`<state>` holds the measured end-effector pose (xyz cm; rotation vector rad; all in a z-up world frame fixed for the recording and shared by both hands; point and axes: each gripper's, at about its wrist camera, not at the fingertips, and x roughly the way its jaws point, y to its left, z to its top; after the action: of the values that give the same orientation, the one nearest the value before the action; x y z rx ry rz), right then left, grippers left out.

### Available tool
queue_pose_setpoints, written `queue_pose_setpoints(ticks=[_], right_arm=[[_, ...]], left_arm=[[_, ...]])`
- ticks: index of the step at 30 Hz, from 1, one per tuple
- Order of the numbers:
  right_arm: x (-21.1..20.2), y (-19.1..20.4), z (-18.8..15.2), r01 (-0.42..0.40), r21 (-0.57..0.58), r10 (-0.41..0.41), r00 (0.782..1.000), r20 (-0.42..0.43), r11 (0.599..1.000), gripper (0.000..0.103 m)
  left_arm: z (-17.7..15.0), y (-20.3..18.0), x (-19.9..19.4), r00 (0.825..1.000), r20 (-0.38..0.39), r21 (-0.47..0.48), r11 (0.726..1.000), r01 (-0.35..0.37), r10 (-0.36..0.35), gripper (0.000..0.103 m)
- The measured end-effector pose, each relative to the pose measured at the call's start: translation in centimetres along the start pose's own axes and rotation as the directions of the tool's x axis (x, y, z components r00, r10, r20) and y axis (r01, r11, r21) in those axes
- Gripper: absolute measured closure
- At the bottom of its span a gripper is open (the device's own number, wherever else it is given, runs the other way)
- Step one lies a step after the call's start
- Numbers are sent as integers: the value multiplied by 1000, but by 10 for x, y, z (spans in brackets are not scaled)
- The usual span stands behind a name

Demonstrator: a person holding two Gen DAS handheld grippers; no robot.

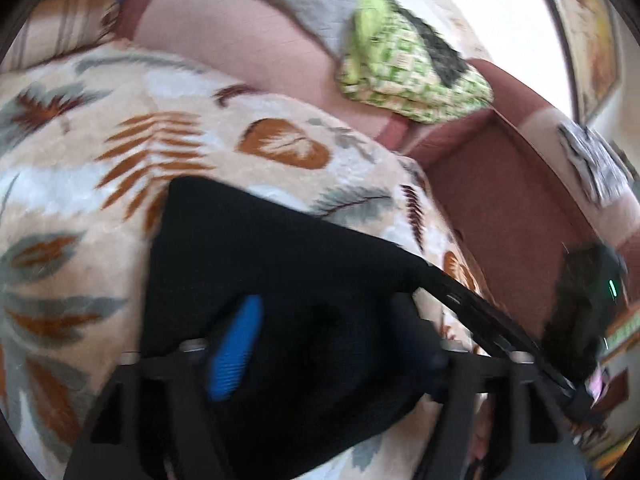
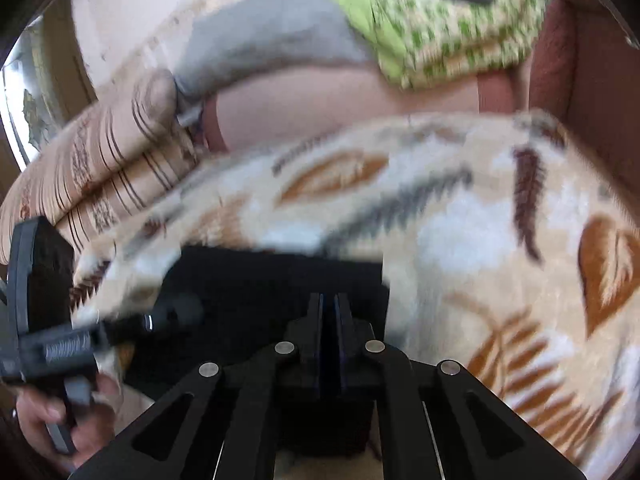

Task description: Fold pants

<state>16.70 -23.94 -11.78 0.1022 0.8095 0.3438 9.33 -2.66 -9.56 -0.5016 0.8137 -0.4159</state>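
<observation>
1. The black pants [image 1: 256, 248] lay on a leaf-patterned blanket [image 1: 120, 120] covering a sofa [image 1: 500, 184]; the garment sat directly ahead of and beneath both claws.
2. Left claw [image 1: 320, 320]: its fingers stood apart with black cloth bunched between them; whether they pinched it could not be told through the blur.
3. Right claw [image 2: 328, 312]: fingers pressed together over the pants' near edge, apparently clamped on the fabric.
4. The visible fold ran crosswise to the right claw, left to right; in the right wrist view, the left claw was near the garment's left end, the right claw nearer its right corner.
5. A green patterned cushion [image 2: 440, 20] lay well beyond; no legible writing appeared.
</observation>
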Motion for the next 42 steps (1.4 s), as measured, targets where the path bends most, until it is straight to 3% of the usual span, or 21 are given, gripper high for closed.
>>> queue_pose_setpoints(ticks=[1, 4, 8, 13, 17, 24, 28, 31, 34, 36, 39, 42], right_arm=[[12, 1, 3, 1, -5, -1, 1000, -22, 1000, 98], [46, -4, 0, 42, 2, -42, 992, -116, 999, 98], [47, -3, -4, 46, -32, -49, 994, -95, 998, 98], [44, -16, -7, -11, 45, 15, 995, -95, 999, 97], [43, -15, -7, -8, 47, 12, 996, -90, 999, 97], [43, -5, -6, 24, 21, -22, 994, -103, 1000, 91], [39, -9, -9, 10, 51, -6, 998, -65, 999, 91], [39, -1, -9, 39, -8, -39, 998, -53, 999, 91], [41, 3, -9, 61, -42, -63, 997, -54, 997, 90], [41, 1, -8, 54, -29, -55, 996, -63, 998, 90], [38, 0, -6, 52, -27, -54, 996, -77, 998, 90], [13, 8, -3, 83, -52, -82, 997, 6, 995, 89]], left_arm=[[-3, -4, 1, 1000, 0, 31, 999, -12, 12, 17], [-9, -15, 8, 997, 17, 105, 992, -71, 69, 16], [-12, -16, 9, 998, 49, 81, 995, -50, 46, 6], [-7, -9, 8, 998, 56, -8, 1000, 12, -12, 4], [-4, 1, 6, 998, 40, -50, 997, 59, -57, 4], [-5, -1, 6, 998, 50, -33, 998, 50, -48, 4], [-7, -5, 4, 997, 61, -23, 999, 41, -39, 5], [-7, -7, 0, 997, 61, -21, 999, 43, -41, 4], [-6, -12, -7, 997, 75, 4, 999, -34, 34, 4], [-7, -19, -14, 986, 109, 43, 990, -132, 126, 4], [-13, -29, -24, 947, 167, 78, 954, -289, 273, 4], [-20, -34, -36, 913, 216, 85, 925, -370, 345, 4]])
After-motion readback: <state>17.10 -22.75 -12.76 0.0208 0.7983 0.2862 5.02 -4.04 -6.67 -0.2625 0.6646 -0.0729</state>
